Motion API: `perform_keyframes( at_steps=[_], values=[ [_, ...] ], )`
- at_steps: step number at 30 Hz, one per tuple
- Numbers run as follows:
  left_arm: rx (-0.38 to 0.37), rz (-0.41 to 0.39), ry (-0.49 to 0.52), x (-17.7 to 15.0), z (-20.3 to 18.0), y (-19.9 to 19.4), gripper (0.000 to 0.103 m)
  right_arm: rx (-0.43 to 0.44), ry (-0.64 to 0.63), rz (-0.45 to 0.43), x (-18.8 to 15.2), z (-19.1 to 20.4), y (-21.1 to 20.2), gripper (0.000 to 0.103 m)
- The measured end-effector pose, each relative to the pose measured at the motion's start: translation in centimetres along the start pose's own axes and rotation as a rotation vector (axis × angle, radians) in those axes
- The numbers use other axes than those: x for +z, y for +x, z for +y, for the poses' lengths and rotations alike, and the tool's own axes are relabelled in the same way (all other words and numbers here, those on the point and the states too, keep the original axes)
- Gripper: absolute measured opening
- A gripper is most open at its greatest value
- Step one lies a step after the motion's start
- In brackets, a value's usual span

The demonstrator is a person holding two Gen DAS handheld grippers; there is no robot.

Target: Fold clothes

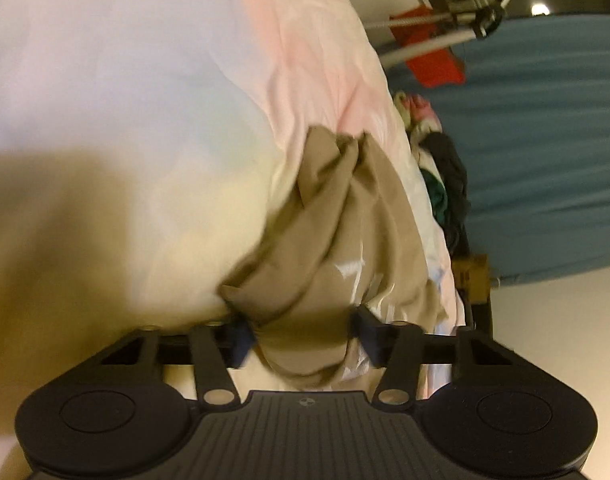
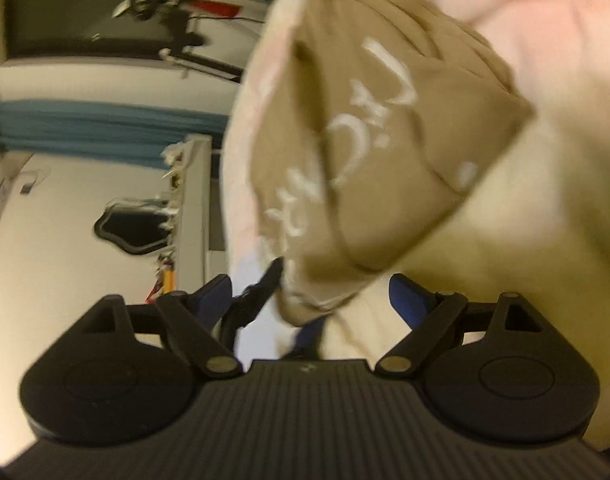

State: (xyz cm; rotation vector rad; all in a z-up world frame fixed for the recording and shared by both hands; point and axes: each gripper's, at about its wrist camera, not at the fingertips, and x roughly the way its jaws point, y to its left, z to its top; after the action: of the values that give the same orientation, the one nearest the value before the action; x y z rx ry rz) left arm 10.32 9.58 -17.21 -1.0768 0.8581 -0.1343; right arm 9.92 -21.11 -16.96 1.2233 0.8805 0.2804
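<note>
A tan garment (image 1: 329,216) with white print lies crumpled on a pale pink and cream sheet (image 1: 145,120). My left gripper (image 1: 303,332) is shut on a thick bunch of its near end, with the blue pads (image 1: 243,338) pressed into the cloth from both sides. In the right wrist view the same tan garment (image 2: 369,152) fills the middle, its print facing the camera. My right gripper (image 2: 313,298) is open, with blue fingers (image 2: 409,300) wide apart around the garment's lower corner. A dark gripper part (image 2: 257,300) shows beside that corner. Both views are tilted and blurred.
A pile of mixed dark and coloured clothes (image 1: 441,172) lies past the sheet's edge. Behind it hang a blue curtain (image 1: 545,140) and a red item (image 1: 429,52) near a metal rack (image 1: 465,16). The right wrist view shows a white cabinet (image 2: 193,208) and a cream wall.
</note>
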Motion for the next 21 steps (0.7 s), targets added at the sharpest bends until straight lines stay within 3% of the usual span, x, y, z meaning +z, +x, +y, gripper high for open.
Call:
perform_keyframes(
  at_steps=[4, 8, 9, 13, 17, 21],
  values=[
    [-0.030, -0.049, 0.000, -0.1, -0.2, -0.9, 0.026, -0.076, 0.058, -0.231, -0.1, -1.3, -1.7, 0.068],
    [-0.060, -0.086, 0.026, 0.1, -0.9, -1.6, 0.023, -0.061, 0.120, -0.294, 0.2, -2.1, -2.1, 0.052],
    [-0.064, -0.088, 0.027, 0.1, -1.0, -1.7, 0.023, -0.059, 0.121, -0.306, 0.3, -2.1, -2.3, 0.043],
    [-0.065, -0.079, 0.030, -0.1, -1.1, -2.3, 0.021, -0.051, 0.081, -0.346, 0.1, -1.3, -3.2, 0.027],
    [-0.088, -0.065, 0.032, -0.2, -1.6, -3.5, 0.020, -0.044, 0.041, -0.387, -0.1, -0.6, -4.2, 0.022],
    [-0.125, -0.035, 0.002, -0.5, -3.5, -4.9, 0.020, -0.008, -0.011, -0.424, -0.6, 1.6, -8.1, 0.021]
  ],
)
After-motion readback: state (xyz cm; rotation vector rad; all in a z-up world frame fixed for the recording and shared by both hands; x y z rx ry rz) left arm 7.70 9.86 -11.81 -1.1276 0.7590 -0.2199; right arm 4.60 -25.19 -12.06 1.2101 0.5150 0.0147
